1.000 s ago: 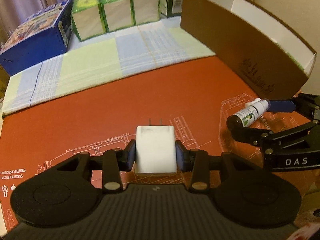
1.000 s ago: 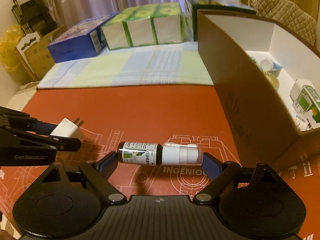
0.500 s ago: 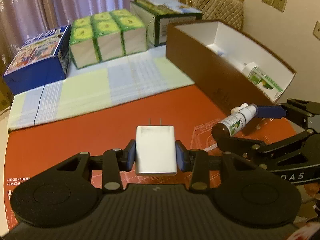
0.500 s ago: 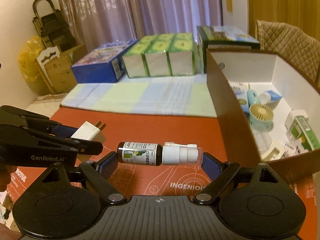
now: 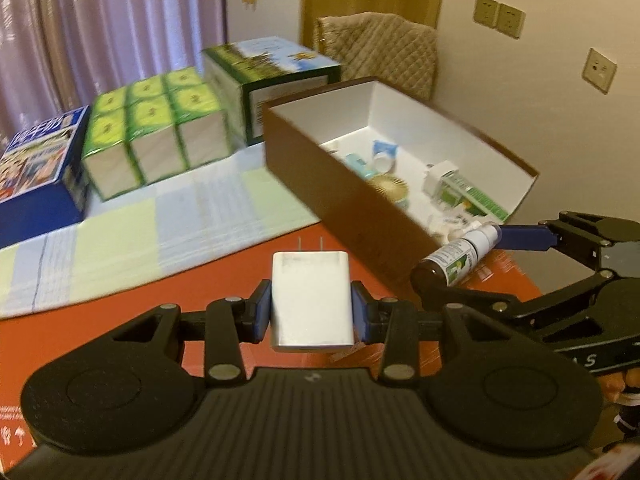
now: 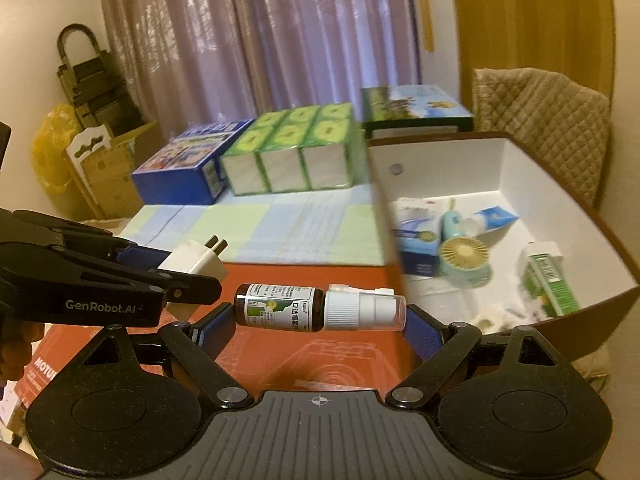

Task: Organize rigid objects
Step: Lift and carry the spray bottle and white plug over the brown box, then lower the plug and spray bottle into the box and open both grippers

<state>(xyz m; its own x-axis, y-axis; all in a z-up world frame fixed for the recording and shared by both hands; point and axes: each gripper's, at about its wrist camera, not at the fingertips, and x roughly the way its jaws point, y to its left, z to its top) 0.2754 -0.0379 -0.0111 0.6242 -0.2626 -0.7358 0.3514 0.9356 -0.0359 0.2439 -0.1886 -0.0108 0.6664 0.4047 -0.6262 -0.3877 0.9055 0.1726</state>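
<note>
My left gripper (image 5: 312,316) is shut on a white plug charger (image 5: 311,300), prongs pointing away, held above the red mat (image 5: 248,272). It also shows in the right wrist view (image 6: 196,260). My right gripper (image 6: 320,314) is shut on a dark spray bottle (image 6: 316,308) with a white cap, held sideways by its ends. The bottle also shows in the left wrist view (image 5: 460,254), beside the near end of the brown box (image 5: 340,184). The box (image 6: 576,216) is white inside and open on top, to the right of both grippers.
Inside the box lie a small teal fan (image 6: 464,256), a blue carton (image 6: 416,232), a green-and-white carton (image 6: 552,284) and other small items. Behind the mat are a striped cloth (image 5: 140,232), green tissue packs (image 5: 156,136), a blue box (image 5: 36,168) and a green box (image 5: 272,76). A quilted chair (image 6: 548,120) stands behind.
Both grippers have risen well above the mat with their objects still held. The inside of the brown box has come into view from above.
</note>
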